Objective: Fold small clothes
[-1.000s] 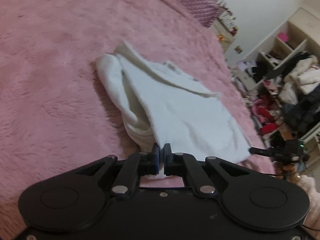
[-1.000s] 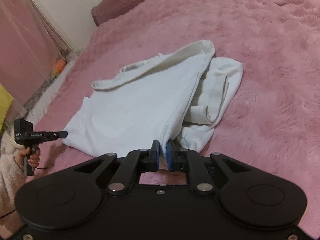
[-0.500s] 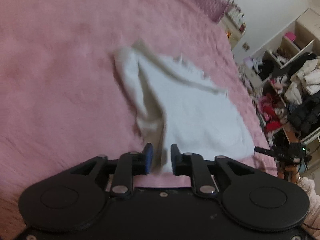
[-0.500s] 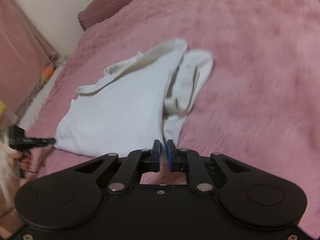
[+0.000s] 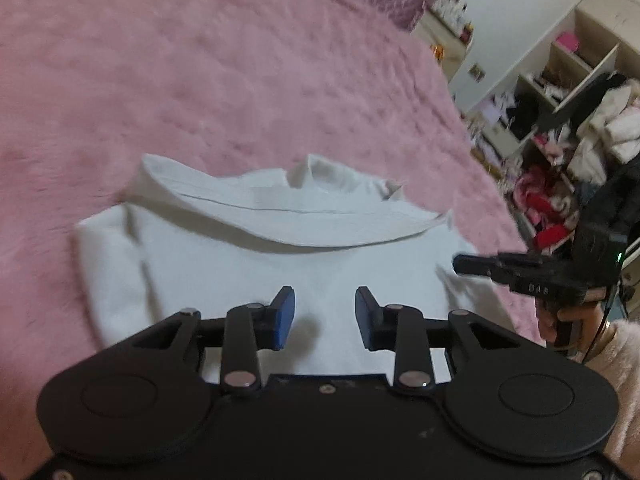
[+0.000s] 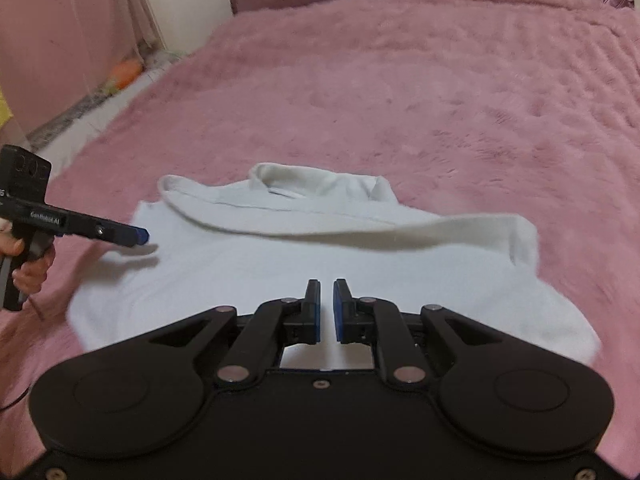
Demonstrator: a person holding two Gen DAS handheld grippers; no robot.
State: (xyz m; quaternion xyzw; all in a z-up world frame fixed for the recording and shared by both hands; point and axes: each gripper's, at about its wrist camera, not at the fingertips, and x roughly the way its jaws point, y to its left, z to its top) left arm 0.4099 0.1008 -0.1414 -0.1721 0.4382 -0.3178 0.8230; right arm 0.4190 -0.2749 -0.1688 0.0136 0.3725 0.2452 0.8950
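Note:
A small white garment [image 5: 240, 272] lies on the pink fluffy bed cover [image 5: 200, 80], with a folded band [image 5: 288, 216] across its far part. My left gripper [image 5: 325, 316] hovers over its near half. Its jaws are opening and nothing is between them. My right gripper [image 6: 327, 308] is over the same garment [image 6: 280, 264], jaws nearly together with a thin gap; I cannot tell whether cloth is pinched. Each gripper shows in the other's view: the right gripper [image 5: 460, 265] at the garment's right edge, the left gripper [image 6: 140, 236] at its left edge.
The bed cover [image 6: 400, 100] stretches far beyond the garment. Cluttered shelves of clothes [image 5: 580, 100] stand past the bed's right side. Past the left edge are bare floor with an orange item [image 6: 128, 70] and a pink curtain [image 6: 60, 40]. A hand [image 5: 560, 320] holds the right gripper.
The left jaws went from shut on the garment's edge to wide apart. Both grippers swung round to the garment's near side, and it now lies spread wider with a band folded across.

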